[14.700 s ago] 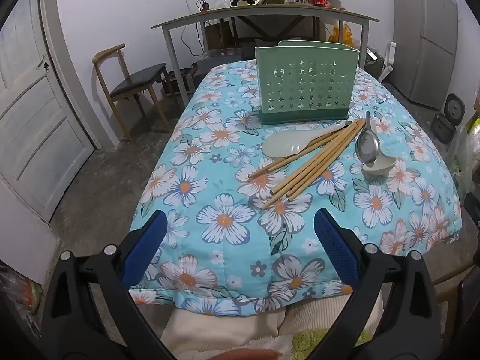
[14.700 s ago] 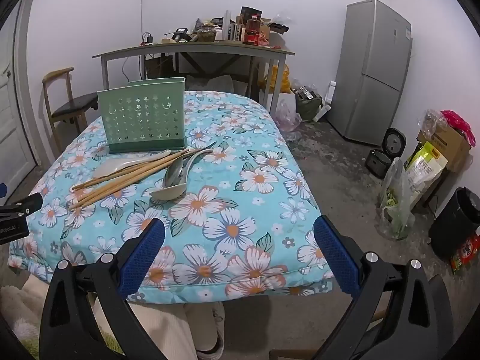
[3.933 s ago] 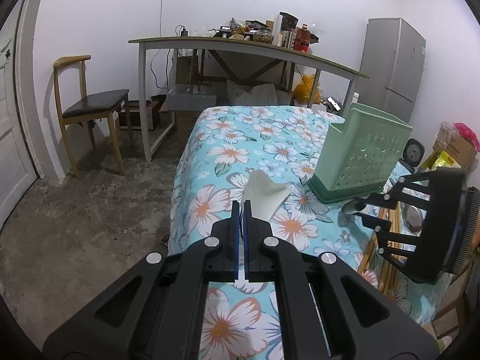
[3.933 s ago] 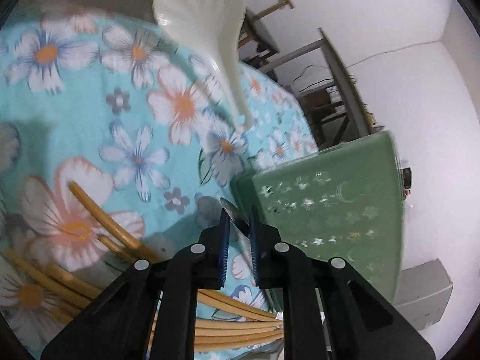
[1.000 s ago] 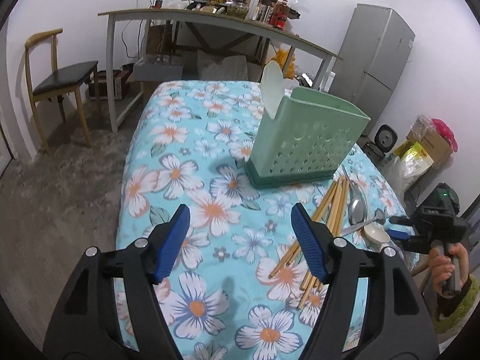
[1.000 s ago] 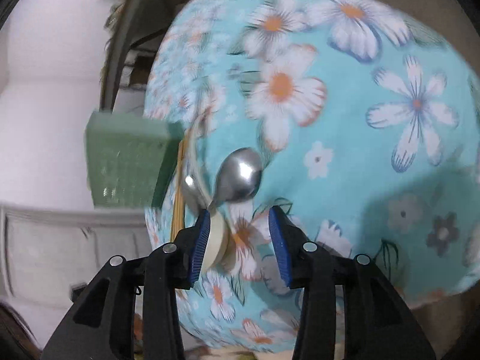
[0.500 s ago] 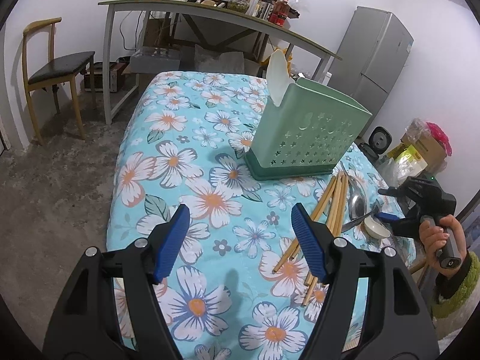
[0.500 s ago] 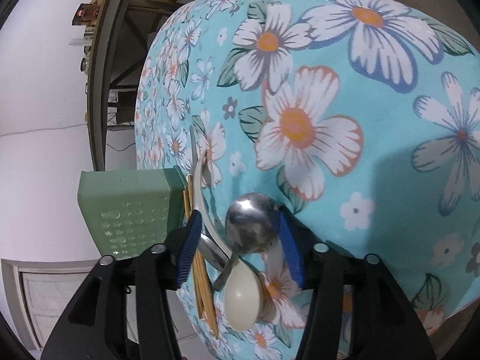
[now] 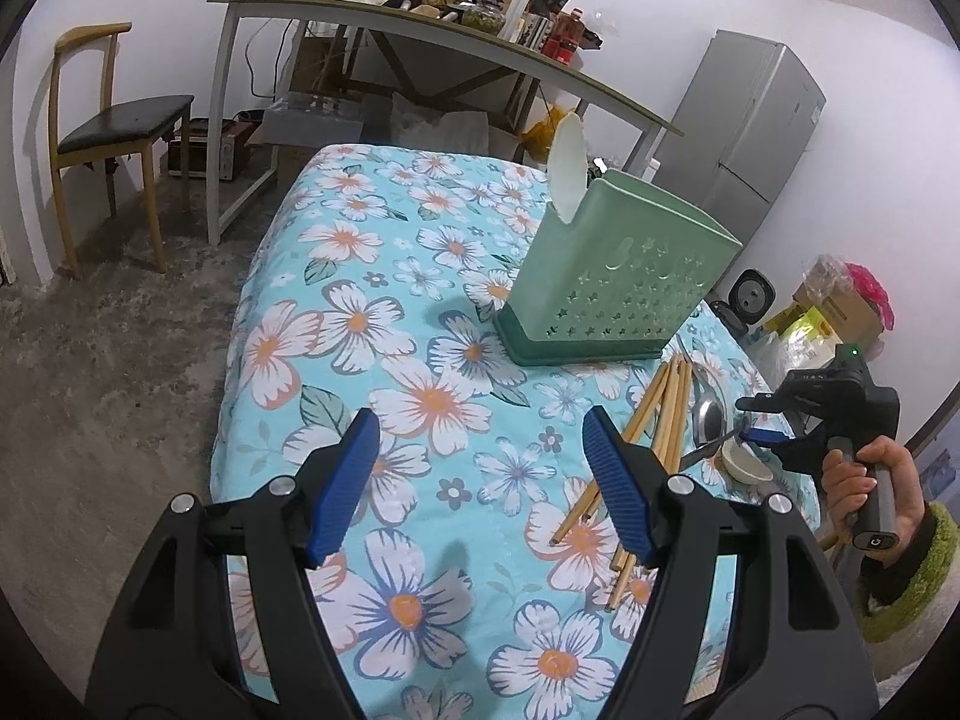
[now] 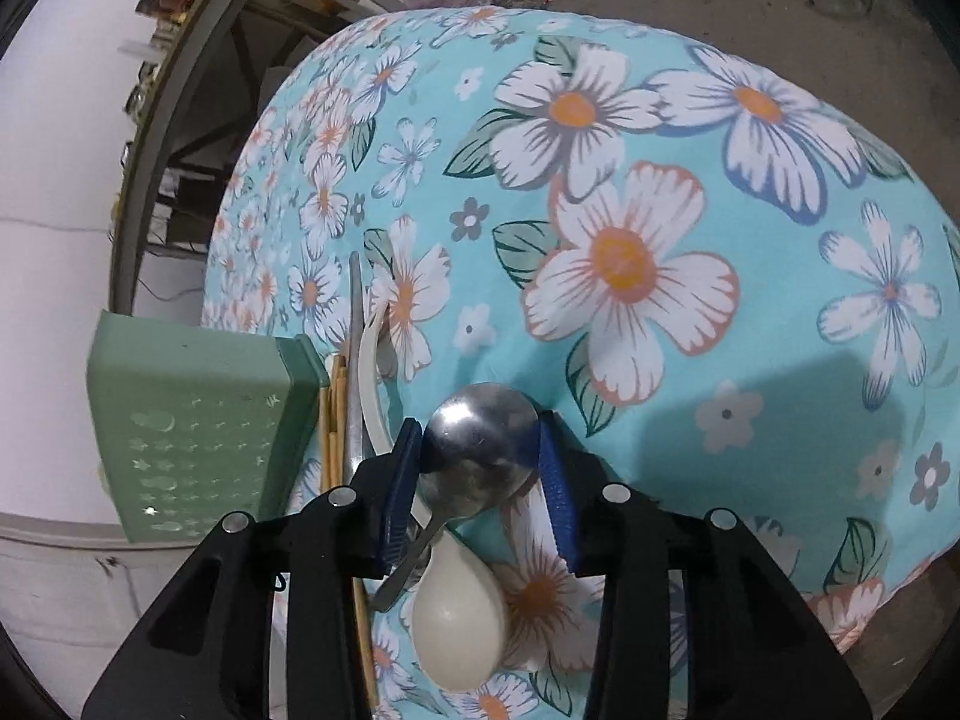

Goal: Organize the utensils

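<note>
A green perforated utensil holder (image 9: 618, 282) stands on the floral cloth, with a white rice paddle (image 9: 569, 168) upright in it. Wooden chopsticks (image 9: 654, 426), a metal spoon (image 9: 708, 417) and a white ceramic spoon (image 9: 744, 461) lie to its right. My left gripper (image 9: 480, 474) is open and empty above the cloth. My right gripper (image 10: 480, 456) has its blue pads against both sides of the bowl of a second metal spoon (image 10: 480, 450), over the white spoon (image 10: 459, 624). The holder also shows in the right wrist view (image 10: 192, 432).
The floral-covered table (image 9: 372, 324) drops off at its left and near edges. A long desk (image 9: 420, 24) with clutter stands behind, a wooden chair (image 9: 114, 126) at left, a grey fridge (image 9: 750, 132) and bags on the floor at right.
My right gripper has narrowed onto the metal spoon's bowl and moved in closer. My left gripper has drawn slightly nearer the table, still open.
</note>
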